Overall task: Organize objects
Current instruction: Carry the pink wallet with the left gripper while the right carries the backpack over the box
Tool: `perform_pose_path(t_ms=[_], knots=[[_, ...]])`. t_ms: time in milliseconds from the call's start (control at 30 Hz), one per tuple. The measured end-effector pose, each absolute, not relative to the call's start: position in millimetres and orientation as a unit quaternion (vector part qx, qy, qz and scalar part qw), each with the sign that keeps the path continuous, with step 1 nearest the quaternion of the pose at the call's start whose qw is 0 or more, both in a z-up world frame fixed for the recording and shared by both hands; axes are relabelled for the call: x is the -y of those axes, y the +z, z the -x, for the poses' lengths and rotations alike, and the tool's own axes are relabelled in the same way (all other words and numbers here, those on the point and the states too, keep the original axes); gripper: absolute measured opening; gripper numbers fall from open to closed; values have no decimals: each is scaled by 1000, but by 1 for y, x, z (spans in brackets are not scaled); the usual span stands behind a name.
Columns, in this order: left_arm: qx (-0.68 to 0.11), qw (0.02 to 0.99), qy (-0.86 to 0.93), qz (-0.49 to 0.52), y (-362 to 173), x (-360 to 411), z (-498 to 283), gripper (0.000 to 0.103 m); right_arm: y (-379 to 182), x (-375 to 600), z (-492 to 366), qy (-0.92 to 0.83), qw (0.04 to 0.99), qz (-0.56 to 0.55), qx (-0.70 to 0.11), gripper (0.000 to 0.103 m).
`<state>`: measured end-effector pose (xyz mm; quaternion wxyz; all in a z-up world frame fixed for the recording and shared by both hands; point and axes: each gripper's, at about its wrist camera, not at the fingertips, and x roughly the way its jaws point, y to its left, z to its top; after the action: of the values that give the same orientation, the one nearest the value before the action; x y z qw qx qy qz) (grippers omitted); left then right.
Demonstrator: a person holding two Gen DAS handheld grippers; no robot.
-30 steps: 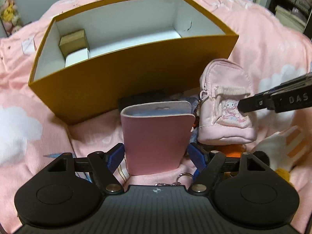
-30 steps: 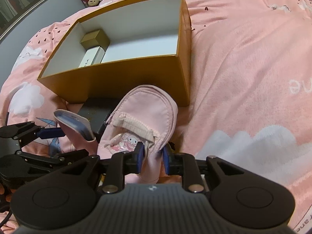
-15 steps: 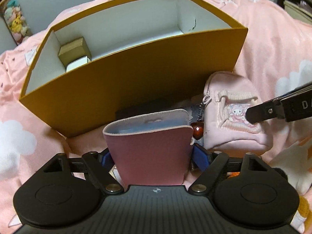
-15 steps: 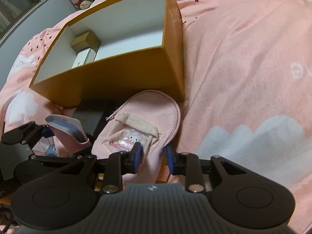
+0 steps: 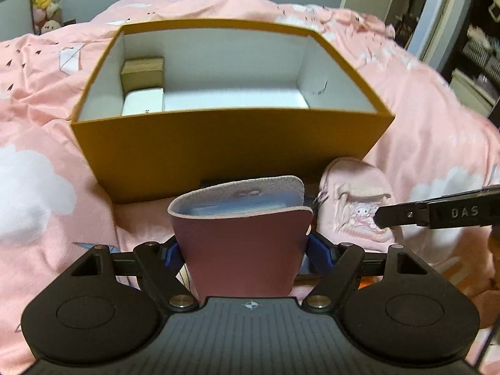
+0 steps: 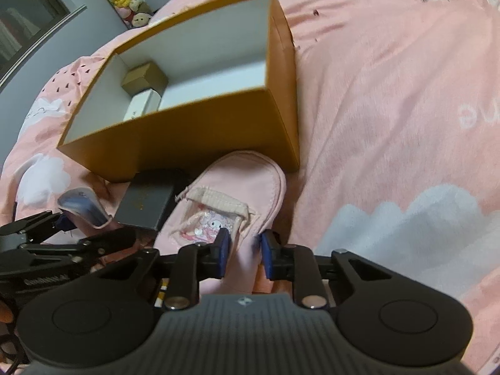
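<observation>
Fingers point(image 5: 317, 251) of the left gripper point(image 5: 243, 250) clamp a pink card pouch point(image 5: 240, 243). Right gripper point(image 6: 243, 250) fingers are closing on a pink mini backpack point(image 6: 231, 193), both before the orange box point(image 5: 231, 143).

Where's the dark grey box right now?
In the right wrist view the dark grey box lies on the bedspread, against the orange box's front wall, left of the pink mini backpack.

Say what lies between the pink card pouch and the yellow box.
A dark grey flat box lies between the pouch and the yellow box, clearest in the right wrist view.
</observation>
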<state>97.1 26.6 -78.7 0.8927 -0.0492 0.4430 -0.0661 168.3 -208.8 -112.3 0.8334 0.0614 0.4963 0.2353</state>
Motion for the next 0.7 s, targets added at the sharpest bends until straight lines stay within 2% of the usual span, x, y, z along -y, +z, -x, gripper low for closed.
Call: perform_pose_path(t_ms=[267,700], knots=[[-430,896,-80,76,-59,-36,-89,89,-86,205,-159,253,850,-27,-462,17],[-412,900,-103,97,-25,-37,-80,89,-34,200,-142,295,863,0,-411,15]])
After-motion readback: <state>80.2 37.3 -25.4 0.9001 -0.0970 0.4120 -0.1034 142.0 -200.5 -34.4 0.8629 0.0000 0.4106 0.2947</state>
